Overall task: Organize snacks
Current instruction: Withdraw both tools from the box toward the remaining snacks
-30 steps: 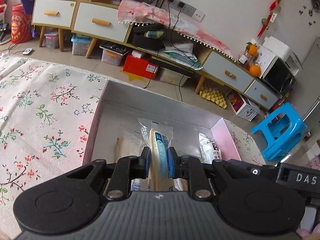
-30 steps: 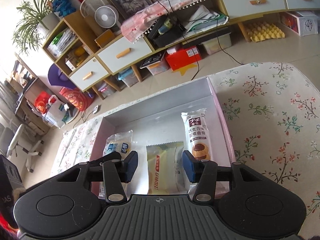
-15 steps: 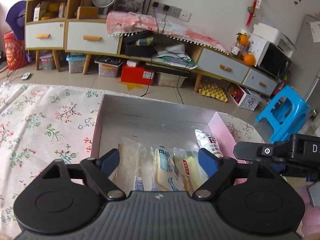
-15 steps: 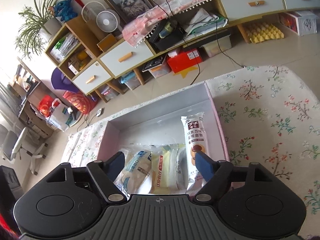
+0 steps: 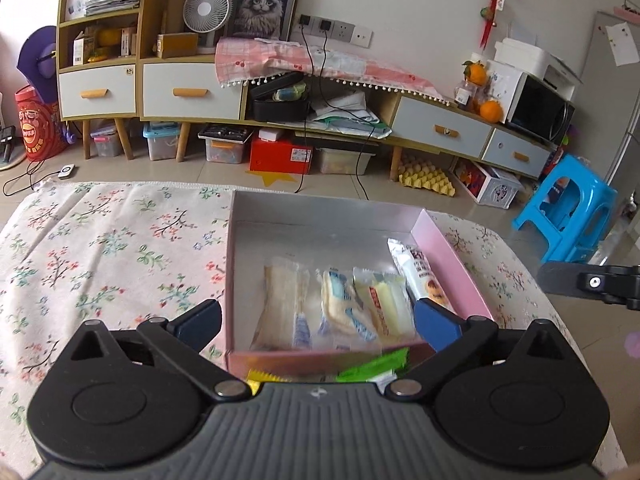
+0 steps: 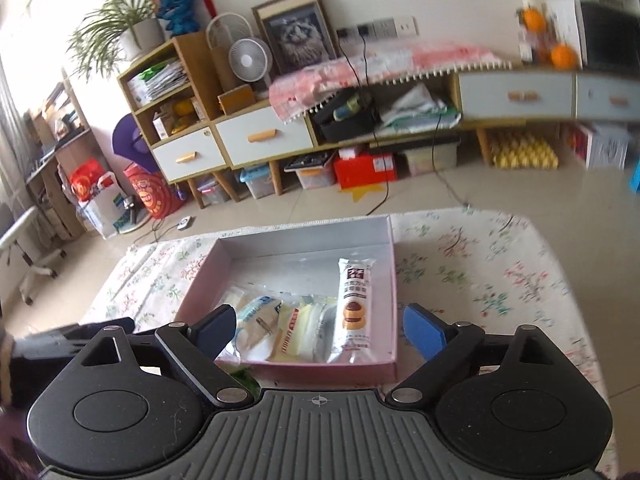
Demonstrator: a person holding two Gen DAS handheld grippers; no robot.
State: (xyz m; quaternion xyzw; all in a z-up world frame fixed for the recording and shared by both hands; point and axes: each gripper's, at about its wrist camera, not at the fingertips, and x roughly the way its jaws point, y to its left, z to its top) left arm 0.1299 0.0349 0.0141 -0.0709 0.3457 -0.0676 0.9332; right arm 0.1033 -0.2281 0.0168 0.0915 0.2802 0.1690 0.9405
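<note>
A pink box [image 5: 440, 240] with a silver inside sits on the flowered cloth. Along its near wall lie a pale packet [image 5: 280, 300], a blue-and-white packet [image 5: 340, 304], a yellow packet [image 5: 384, 304] and a chocolate roll packet [image 5: 420, 276]. My left gripper [image 5: 318, 322] hovers over the near wall. Its jaws are opening wide and nothing is pressed between them. My right gripper [image 6: 320, 330] hangs before the same box [image 6: 394, 280]. Its jaws are also opening and hold nothing. The chocolate roll packet [image 6: 354, 308] lies beyond it. A green wrapper [image 5: 376, 366] and a yellow wrapper [image 5: 260, 378] lie just outside the box.
The flowered tablecloth [image 5: 112, 248] stretches wide to the left of the box, with a narrower strip on the right. The table's far edge drops to a tiled floor. A blue stool [image 5: 568, 208] stands off the right corner. Low cabinets line the wall.
My left gripper let go of the blue-and-white packet, which now lies in the box. Both grippers opened wide and drew back and upward, away from the box.
</note>
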